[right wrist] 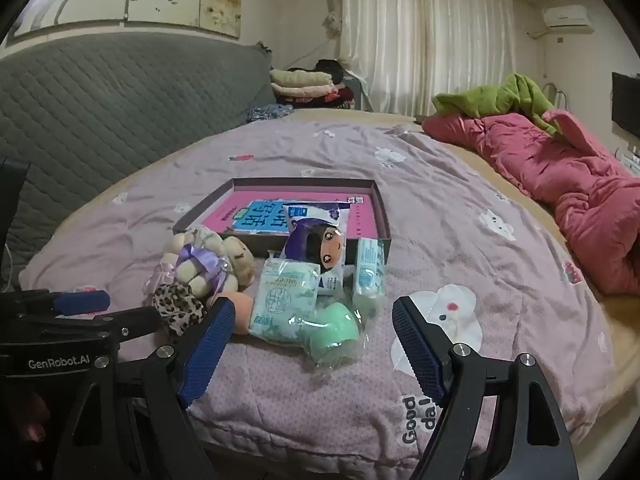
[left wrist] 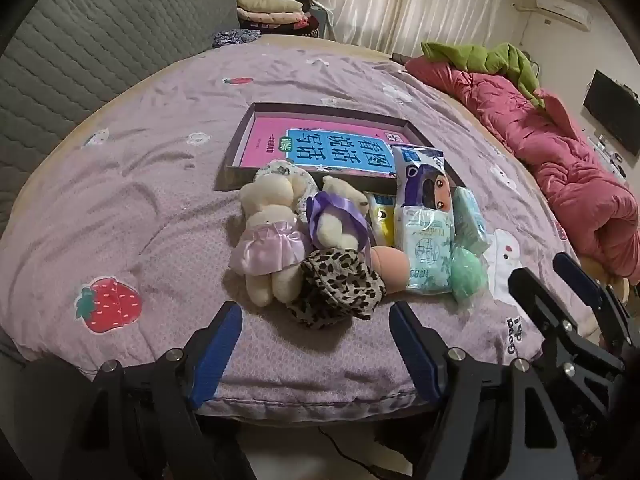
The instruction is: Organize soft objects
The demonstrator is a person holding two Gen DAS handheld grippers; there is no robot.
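Note:
Soft things lie heaped on the lilac quilt (left wrist: 160,208) in front of a shallow dark box (left wrist: 240,136) that holds a pink and blue book (left wrist: 340,152). The heap has a cream plush bear in a pink skirt (left wrist: 268,240), a second bear with a purple ribbon (left wrist: 336,224), a leopard-print cloth (left wrist: 336,292), a peach sponge (left wrist: 390,268), a green sponge in plastic (right wrist: 336,328) and tissue packs (left wrist: 424,248). My left gripper (left wrist: 316,344) is open just short of the leopard cloth. My right gripper (right wrist: 312,344) is open, with the wrapped green sponge lying just past its fingertips.
A rumpled pink duvet (right wrist: 560,184) with a green blanket (right wrist: 492,100) lies along the right side of the bed. A grey quilted headboard (right wrist: 100,100) stands at the left, folded clothes (right wrist: 304,84) behind it. The bed's front edge runs just below both grippers.

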